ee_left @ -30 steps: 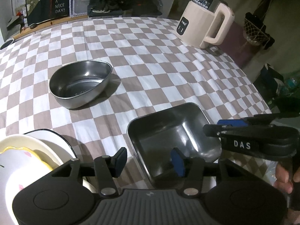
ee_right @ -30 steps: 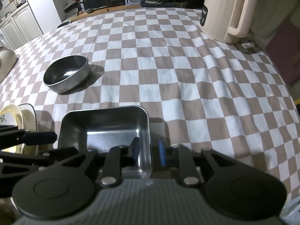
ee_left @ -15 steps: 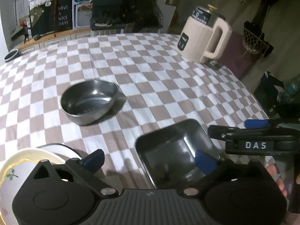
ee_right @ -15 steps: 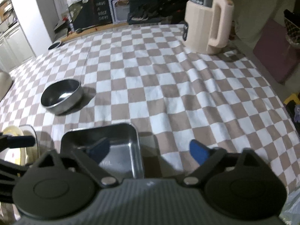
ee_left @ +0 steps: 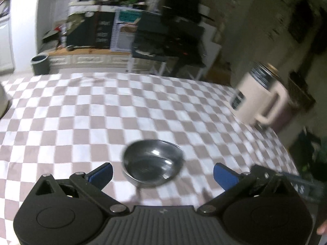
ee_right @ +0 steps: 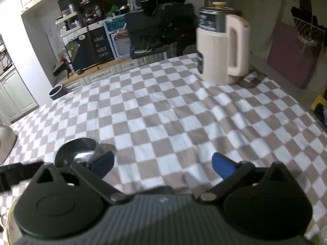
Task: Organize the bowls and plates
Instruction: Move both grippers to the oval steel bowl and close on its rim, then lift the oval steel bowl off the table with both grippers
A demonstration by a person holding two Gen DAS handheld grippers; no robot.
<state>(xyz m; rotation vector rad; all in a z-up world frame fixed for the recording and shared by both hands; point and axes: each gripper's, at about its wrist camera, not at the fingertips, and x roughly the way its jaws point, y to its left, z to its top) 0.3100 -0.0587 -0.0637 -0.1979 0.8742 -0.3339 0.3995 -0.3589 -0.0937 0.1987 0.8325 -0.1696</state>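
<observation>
A round steel bowl (ee_left: 152, 164) stands upright on the checked tablecloth (ee_left: 81, 122), blurred by motion. My left gripper (ee_left: 163, 174) is open wide just short of it, one blue pad to each side of the bowl and neither touching it. In the right wrist view the same bowl (ee_right: 76, 153) sits at the left, partly behind a blue pad. My right gripper (ee_right: 162, 164) is open wide over bare cloth, with nothing between its fingers. The square steel tray and the stacked plates are out of sight in both views.
A cream electric kettle (ee_right: 222, 47) stands at the table's far right, also seen as the kettle (ee_left: 259, 100). The other gripper's black arm (ee_left: 296, 183) pokes in at the right. Cabinets and cluttered shelves (ee_right: 98, 47) lie beyond the far edge.
Both grippers' jaws spread from narrow to wide, the right's off the square tray's rim. Both views lifted, so tray and plates dropped out of frame. The left gripper swung toward the round bowl.
</observation>
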